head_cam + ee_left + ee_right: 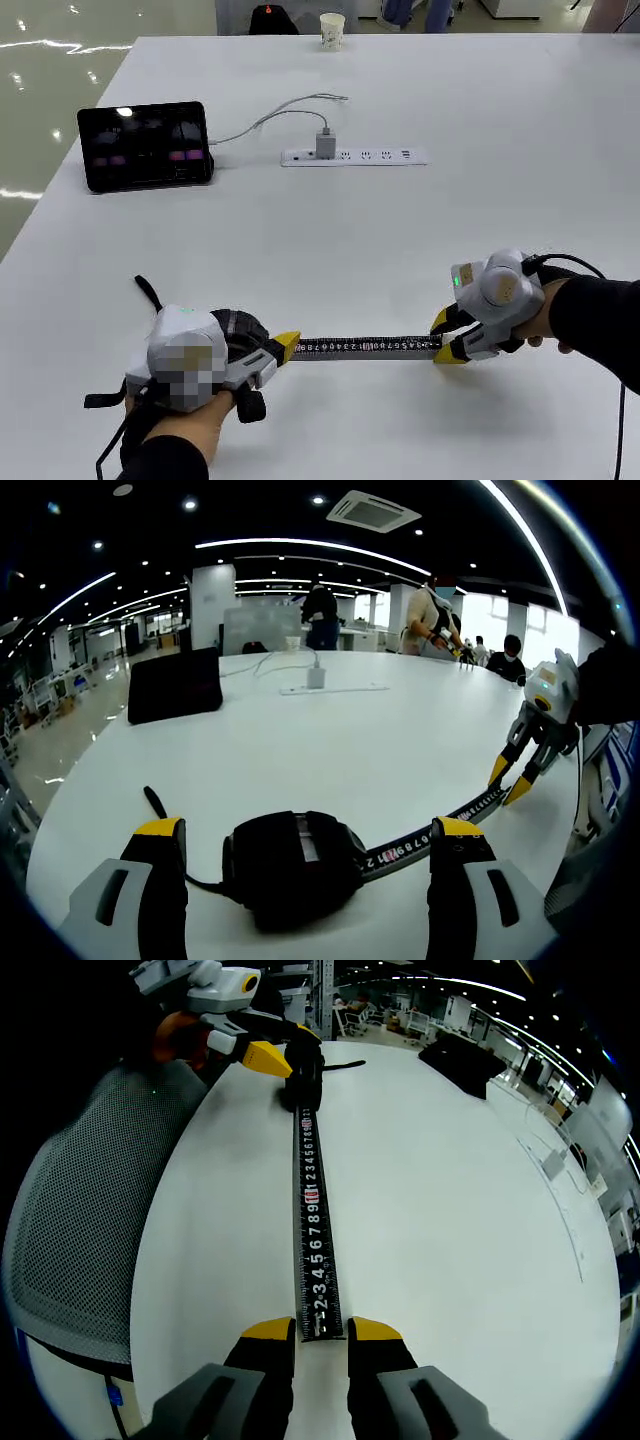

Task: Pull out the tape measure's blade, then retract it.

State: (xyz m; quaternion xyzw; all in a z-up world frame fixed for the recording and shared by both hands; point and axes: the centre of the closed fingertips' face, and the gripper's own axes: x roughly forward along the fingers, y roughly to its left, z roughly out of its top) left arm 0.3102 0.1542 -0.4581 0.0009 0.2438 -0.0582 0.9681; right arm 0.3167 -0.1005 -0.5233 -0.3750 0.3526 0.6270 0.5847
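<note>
An open office hall is spreading out behind the work, with strip lights overhead and people standing at far benches. The white table is carrying a dark tablet, a white power strip and a paper cup, all well apart from the work.

Near the front edge, the left gripper is bracketing the black tape measure case. Its jaws are spread, with table showing between one jaw and the case, so it is fencing the case rather than clamping it. The right gripper is pinching the free end of the blade, jaws closed against its two edges. The blade is lying flat on the table, stretching between the two grippers.

I judge the pull-out to be under way or nearly finished. The next move is calling for the right gripper to guide the blade slowly back toward the case, with the case steadied so it is not sliding.
</note>
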